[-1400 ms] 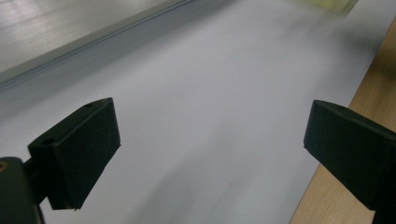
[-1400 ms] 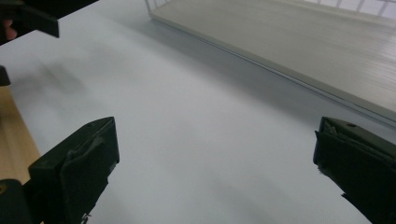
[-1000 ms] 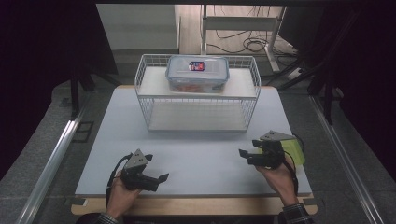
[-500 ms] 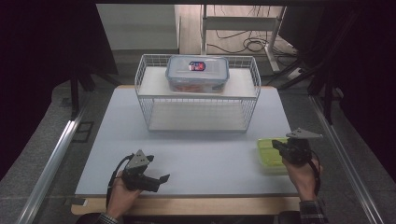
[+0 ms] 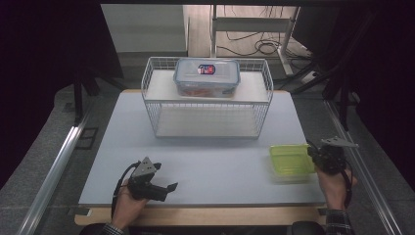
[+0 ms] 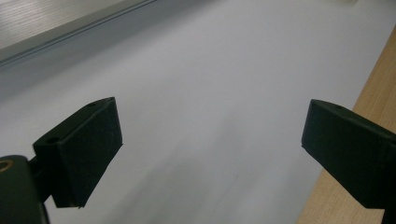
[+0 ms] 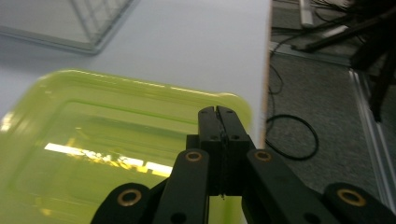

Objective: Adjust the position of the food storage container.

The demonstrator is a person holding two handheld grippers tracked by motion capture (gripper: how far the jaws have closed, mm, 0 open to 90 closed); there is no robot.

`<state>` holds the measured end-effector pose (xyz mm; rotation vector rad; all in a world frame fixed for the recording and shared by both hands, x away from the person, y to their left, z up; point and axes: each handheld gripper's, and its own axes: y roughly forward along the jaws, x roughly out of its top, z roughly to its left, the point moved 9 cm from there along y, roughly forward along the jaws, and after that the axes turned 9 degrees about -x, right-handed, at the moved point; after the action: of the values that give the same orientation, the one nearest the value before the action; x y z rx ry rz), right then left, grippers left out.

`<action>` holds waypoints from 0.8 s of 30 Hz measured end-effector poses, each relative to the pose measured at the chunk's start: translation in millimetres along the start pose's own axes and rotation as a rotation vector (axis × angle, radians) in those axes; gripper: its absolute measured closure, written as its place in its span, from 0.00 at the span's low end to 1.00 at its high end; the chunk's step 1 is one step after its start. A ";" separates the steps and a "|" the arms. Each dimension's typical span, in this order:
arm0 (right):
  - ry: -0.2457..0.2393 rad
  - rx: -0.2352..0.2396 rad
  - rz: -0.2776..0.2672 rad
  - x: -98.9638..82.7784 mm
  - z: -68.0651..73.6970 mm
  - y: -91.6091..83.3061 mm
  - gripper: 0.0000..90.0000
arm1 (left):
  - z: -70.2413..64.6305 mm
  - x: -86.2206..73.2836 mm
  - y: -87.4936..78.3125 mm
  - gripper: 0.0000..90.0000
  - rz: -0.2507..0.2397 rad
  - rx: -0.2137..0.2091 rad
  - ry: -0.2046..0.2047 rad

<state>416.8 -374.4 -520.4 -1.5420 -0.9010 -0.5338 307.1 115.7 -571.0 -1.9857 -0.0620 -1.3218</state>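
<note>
Step in hand looks like moving the green lid [image 5: 291, 160] at the right edge of the bench [image 5: 205, 161]. The right claw [image 5: 313, 157] sits at the lid's right rim, and in the right gripper view its jaws are clenched together above the lid [image 7: 116, 144]; whether they pinch the rim I cannot tell. Left claw [image 5: 169, 188] rests released near the front left of the bench, jaws wide apart over bare surface, nothing between them. Next move probably calls for a firm hold on the thin rim, then carrying the lid toward the wire basket [image 5: 208, 115], where a clear lidded container [image 5: 207, 77] sits on top. Bench is pale grey with a wood front edge; room dark, cables on the floor behind.
</note>
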 end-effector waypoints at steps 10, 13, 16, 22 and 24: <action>0.025 -0.066 0.033 -12.7 -25.8 5.0 0.99 | 0.4 -0.6 0.6 0.05 0.004 0.000 -0.003; 0.031 -0.057 0.050 -16.3 -25.4 8.1 0.99 | 0.5 -0.7 0.5 0.05 0.005 0.000 -0.003; 0.028 -0.060 0.056 -16.8 -23.9 9.0 0.99 | 0.8 -0.9 0.4 0.05 0.006 0.002 -0.003; 0.036 -0.039 0.058 -16.0 -19.1 8.9 0.99 | 0.8 -0.9 0.4 0.05 0.006 0.001 -0.006; 0.033 -0.024 0.067 -16.9 -15.4 10.0 0.99 | 0.7 -1.0 0.7 0.05 0.007 0.001 -0.005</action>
<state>417.2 -393.3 -536.7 -1.5757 -0.8175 -0.5216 307.5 115.9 -572.3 -1.9874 -0.0584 -1.3121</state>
